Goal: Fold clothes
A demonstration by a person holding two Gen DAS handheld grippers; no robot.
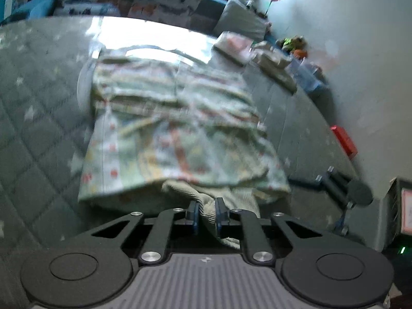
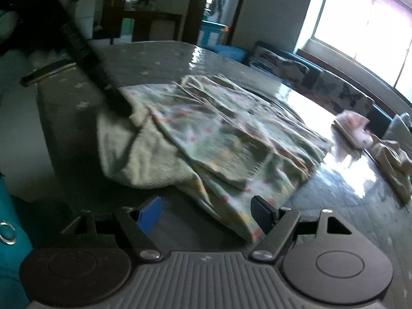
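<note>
A pale green patterned garment (image 1: 175, 128) lies partly folded on the grey quilted bed (image 1: 38, 103), with its cream ribbed hem at the near edge. My left gripper (image 1: 206, 212) is shut on the cream ribbed hem (image 1: 206, 203). In the right wrist view the same garment (image 2: 231, 139) spreads over the bed (image 2: 159, 56), and the left gripper (image 2: 118, 105) shows as a dark arm pinching the cream hem (image 2: 144, 154). My right gripper (image 2: 208, 213) is open, its jaws wide apart, just before the garment's near corner (image 2: 244, 221).
Folded clothes (image 1: 237, 46) and a crumpled beige piece (image 2: 394, 159) lie at the bed's far side. A sofa with butterfly cushions (image 1: 159, 0) stands behind the bed. A red box (image 1: 343, 139) sits by the wall. A teal curtain (image 2: 10, 231) hangs at left.
</note>
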